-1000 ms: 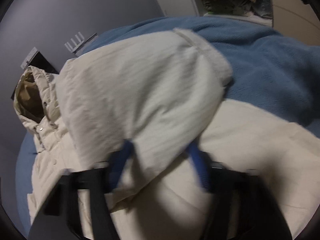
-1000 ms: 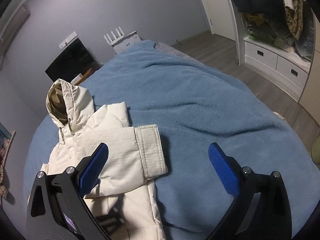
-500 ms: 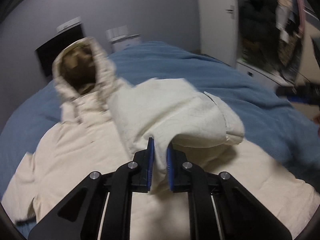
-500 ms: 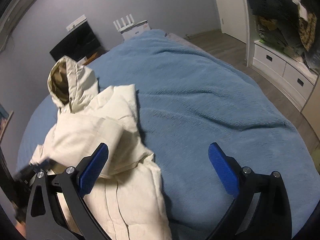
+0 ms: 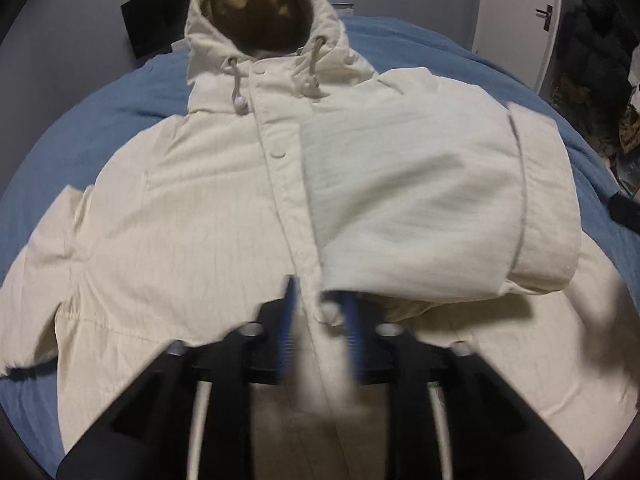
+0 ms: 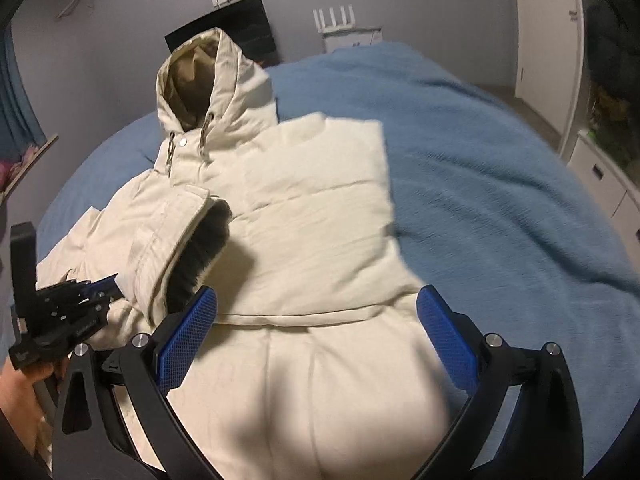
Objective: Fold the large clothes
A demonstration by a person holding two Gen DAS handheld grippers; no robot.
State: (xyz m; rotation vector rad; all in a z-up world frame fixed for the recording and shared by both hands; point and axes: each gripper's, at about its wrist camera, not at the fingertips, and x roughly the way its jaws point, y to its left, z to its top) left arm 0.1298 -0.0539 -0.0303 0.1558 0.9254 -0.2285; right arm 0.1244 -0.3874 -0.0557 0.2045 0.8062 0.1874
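A cream hooded jacket (image 5: 200, 216) lies front-up on a blue blanket (image 5: 80, 136), hood toward the far side. Its right sleeve (image 5: 420, 200) is folded across the chest, cuff (image 5: 540, 200) to the right. My left gripper (image 5: 320, 320) is blurred, its blue pads slightly parted at the sleeve's near edge over the button placket. In the right wrist view the jacket (image 6: 320, 220) fills the centre and the sleeve cuff (image 6: 176, 240) stands open. My right gripper (image 6: 316, 344) is wide open above the jacket's lower body. The left gripper (image 6: 88, 292) shows at the left edge.
The blue blanket (image 6: 500, 180) covers the bed to the right. A black screen (image 6: 240, 28) and a white router (image 6: 340, 20) stand against the grey wall behind. A white door (image 6: 548, 20) and drawers (image 6: 600, 172) are at the right.
The left gripper carried the sleeve across the jacket's chest; its pads, shut on the fabric half a second ago, now stand slightly apart. The right gripper moved over the jacket, still open.
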